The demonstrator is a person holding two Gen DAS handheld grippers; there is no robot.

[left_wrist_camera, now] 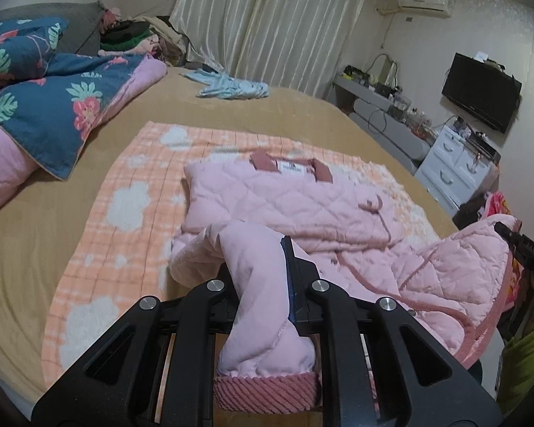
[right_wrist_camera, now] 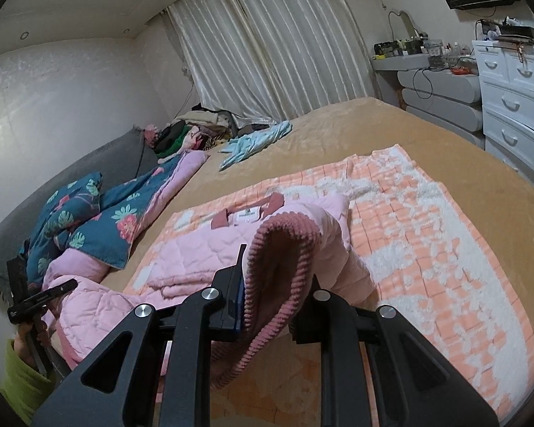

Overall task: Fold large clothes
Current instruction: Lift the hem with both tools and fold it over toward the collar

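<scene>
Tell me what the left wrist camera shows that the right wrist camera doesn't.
Only the left wrist view shows the wall air conditioner and the left gripper clamped on a pink jacket sleeve up close. Only the right wrist view shows the right gripper shut on the jacket's ribbed hem up close. Both show the pink quilted jacket on the orange checked towel, the floral quilt, the curtains and the white drawers.

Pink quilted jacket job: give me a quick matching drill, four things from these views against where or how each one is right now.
Things:
1. pink quilted jacket
2. light blue garment
3. floral duvet
4. orange checked towel

States:
A. bunched at the headboard side
B. spread flat on the bed
C. far end, near the curtain
D. clamped by both grippers

Pairs: 1-D, 2-C, 3-A, 4-B
</scene>
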